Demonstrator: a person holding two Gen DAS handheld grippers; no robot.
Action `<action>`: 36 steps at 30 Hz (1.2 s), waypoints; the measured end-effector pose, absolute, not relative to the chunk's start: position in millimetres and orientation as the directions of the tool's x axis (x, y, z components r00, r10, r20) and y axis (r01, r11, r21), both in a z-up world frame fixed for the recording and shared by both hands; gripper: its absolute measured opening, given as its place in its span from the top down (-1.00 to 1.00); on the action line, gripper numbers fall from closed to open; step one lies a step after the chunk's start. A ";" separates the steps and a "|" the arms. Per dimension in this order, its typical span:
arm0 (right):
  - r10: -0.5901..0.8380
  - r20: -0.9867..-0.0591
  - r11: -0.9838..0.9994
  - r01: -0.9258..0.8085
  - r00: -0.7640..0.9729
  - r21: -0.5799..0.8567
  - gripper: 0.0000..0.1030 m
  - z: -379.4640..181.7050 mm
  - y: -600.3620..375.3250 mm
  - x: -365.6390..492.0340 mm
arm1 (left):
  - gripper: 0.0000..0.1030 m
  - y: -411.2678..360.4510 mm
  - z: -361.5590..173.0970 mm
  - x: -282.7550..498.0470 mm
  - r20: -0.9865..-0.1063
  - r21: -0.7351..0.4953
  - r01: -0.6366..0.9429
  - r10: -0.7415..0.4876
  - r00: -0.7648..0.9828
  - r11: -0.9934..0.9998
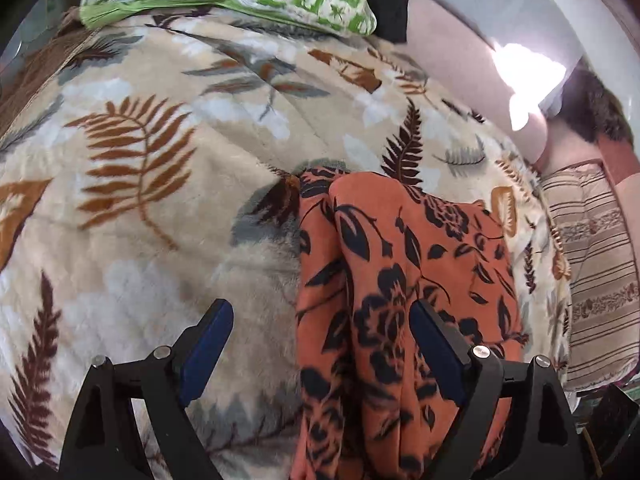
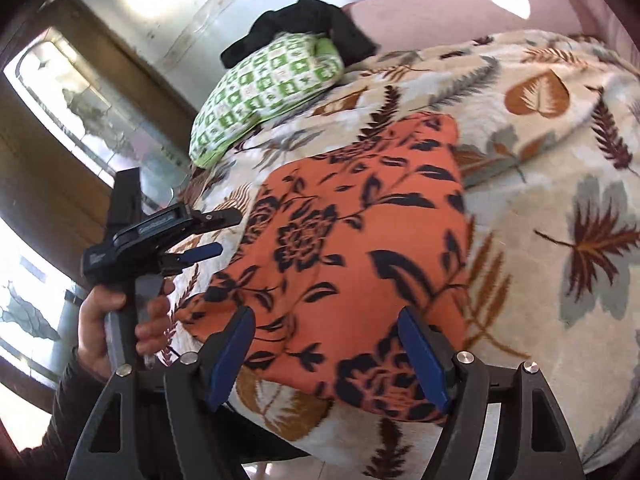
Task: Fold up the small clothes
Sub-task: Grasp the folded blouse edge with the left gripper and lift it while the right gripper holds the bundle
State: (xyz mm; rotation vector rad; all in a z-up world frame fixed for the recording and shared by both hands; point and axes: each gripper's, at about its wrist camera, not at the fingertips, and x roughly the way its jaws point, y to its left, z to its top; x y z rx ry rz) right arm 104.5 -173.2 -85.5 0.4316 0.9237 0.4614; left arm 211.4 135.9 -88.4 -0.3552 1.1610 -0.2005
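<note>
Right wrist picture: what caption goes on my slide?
Open right claw above folded orange black-flowered cloth on leaf-print blanket.

The blanket [image 1: 168, 208] looks plush and fuzzy; the orange floral garment [image 2: 360, 240] is thin, smooth, matt cloth; the pillow [image 2: 264, 92] is printed cotton-like fabric.

The small garment is an orange cloth printed with black flowers and leaves [image 2: 352, 256], soft and thin, lying folded on a plush cream blanket patterned with brown and grey leaves [image 2: 552, 208]. In the right wrist view it forms a broad, rounded slab with its near edge by the bed's near side. In the left wrist view the garment [image 1: 400, 280] shows lengthwise layered folds running from near to far.
</note>
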 end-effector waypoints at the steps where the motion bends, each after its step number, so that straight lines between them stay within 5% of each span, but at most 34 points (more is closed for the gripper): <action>1: 0.558 -0.648 0.815 -0.193 0.519 0.547 -0.49 -88.1 -177.6 109.4 | -0.70 133.7 -87.8 214.8 -0.855 -0.372 -0.017 -0.336 0.396 0.928; 3: 0.570 -0.641 0.807 -0.205 0.514 0.553 -0.49 -90.7 -181.2 112.2 | -0.17 128.8 -91.9 223.6 -0.866 -0.372 -0.017 -0.340 0.367 0.928; 4: 0.575 -0.637 0.804 -0.211 0.514 0.556 -0.49 -91.0 -182.4 112.3 | 0.25 127.1 -95.5 227.8 -0.874 -0.379 -0.021 -0.350 0.337 0.925; 7: 0.608 -0.609 0.778 -0.227 0.510 0.586 -0.49 -93.5 -185.8 115.2 | 0.67 117.3 -87.0 228.5 -0.877 -0.342 0.024 -0.329 0.351 0.939; 13: 0.642 -0.575 0.742 -0.223 0.506 0.632 -0.49 -102.5 -192.1 114.2 | 0.68 106.7 -62.2 228.1 -0.864 -0.318 0.089 -0.327 0.382 0.944; 15: 0.648 -0.575 0.738 -0.226 0.500 0.636 -0.49 -102.0 -193.2 114.6 | 0.22 115.2 -63.0 224.0 -0.864 -0.314 0.084 -0.321 0.388 0.946; 16: 0.652 -0.571 0.734 -0.226 0.499 0.641 -0.49 -101.7 -194.1 114.8 | -0.25 120.4 -64.8 222.3 -0.867 -0.303 0.062 -0.302 0.397 0.951; 17: 0.657 -0.567 0.728 -0.224 0.497 0.648 -0.49 -102.3 -195.2 115.6 | -0.46 129.2 -67.0 219.8 -0.865 -0.294 0.024 -0.276 0.419 0.956; 23: 0.653 -0.561 0.729 -0.225 0.508 0.646 -0.50 -95.7 -196.6 113.2 | -0.46 144.9 -87.2 231.1 -0.855 -0.390 -0.042 -0.345 0.387 0.920; 24: 0.650 -0.559 0.733 -0.228 0.515 0.641 -0.49 -92.7 -197.5 112.2 | -0.44 139.9 -90.2 234.3 -0.863 -0.377 -0.035 -0.338 0.374 0.925; 27: 0.638 -0.557 0.739 -0.221 0.531 0.636 -0.50 -87.5 -202.8 109.8 | 0.58 122.3 -95.3 241.9 -0.870 -0.389 0.012 -0.372 0.323 0.921; 30: 0.633 -0.572 0.742 -0.198 0.523 0.640 -0.50 -91.0 -208.0 111.3 | 0.74 107.9 -80.0 239.7 -0.873 -0.337 0.060 -0.335 0.354 0.940; 36: 0.641 -0.569 0.731 -0.182 0.515 0.658 -0.50 -104.9 -211.0 110.9 | 0.78 66.1 -0.4 213.4 -0.770 -0.375 0.249 -0.449 0.453 0.893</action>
